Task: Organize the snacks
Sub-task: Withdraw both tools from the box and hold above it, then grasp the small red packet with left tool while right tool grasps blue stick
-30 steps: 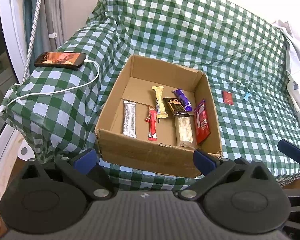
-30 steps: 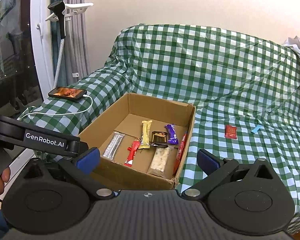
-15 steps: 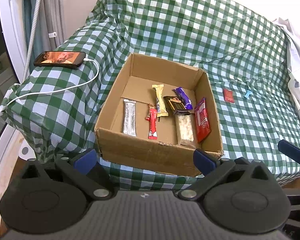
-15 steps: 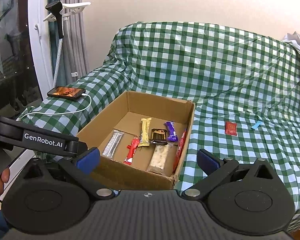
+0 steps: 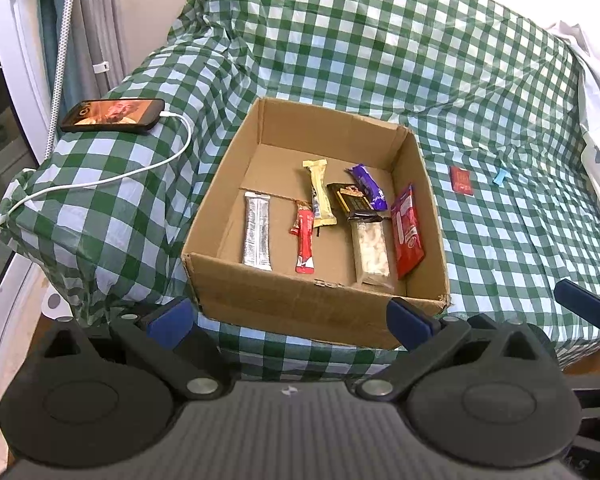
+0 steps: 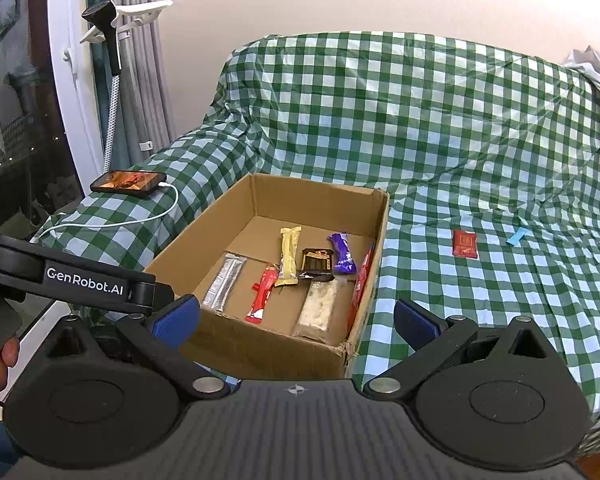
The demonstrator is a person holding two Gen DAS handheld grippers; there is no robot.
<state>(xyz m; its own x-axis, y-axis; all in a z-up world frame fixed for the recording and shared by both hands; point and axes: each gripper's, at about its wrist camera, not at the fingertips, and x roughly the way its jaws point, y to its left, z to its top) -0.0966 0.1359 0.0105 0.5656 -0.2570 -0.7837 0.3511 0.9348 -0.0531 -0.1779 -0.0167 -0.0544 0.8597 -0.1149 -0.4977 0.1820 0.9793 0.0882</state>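
An open cardboard box (image 5: pixel 300 300) (image 6: pixel 260 348) sits on a green checked sofa cover. Inside lie several snack bars: a silver one (image 5: pixel 257 230), a red stick (image 5: pixel 305 240), a yellow bar (image 5: pixel 320 194), a purple one (image 5: pixel 367 186) and a red pack (image 5: pixel 407 230) against the right wall. A small red packet (image 5: pixel 461 179) (image 6: pixel 465 243) and a blue piece (image 5: pixel 500 176) (image 6: pixel 516 236) lie on the cover right of the box. My left gripper (image 5: pixel 290 320) is open and empty in front of the box. My right gripper (image 6: pixel 296 320) is open and empty, also short of the box.
A phone (image 5: pixel 114 114) on a white charging cable (image 5: pixel 112 178) rests on the sofa's left armrest. Curtains and a white door frame (image 6: pixel 72 92) stand at the left. White cloth (image 5: pixel 596 92) lies at the far right of the sofa.
Both grippers have pulled back slightly from the sofa; the box and snacks have not moved. Both grippers stay open.
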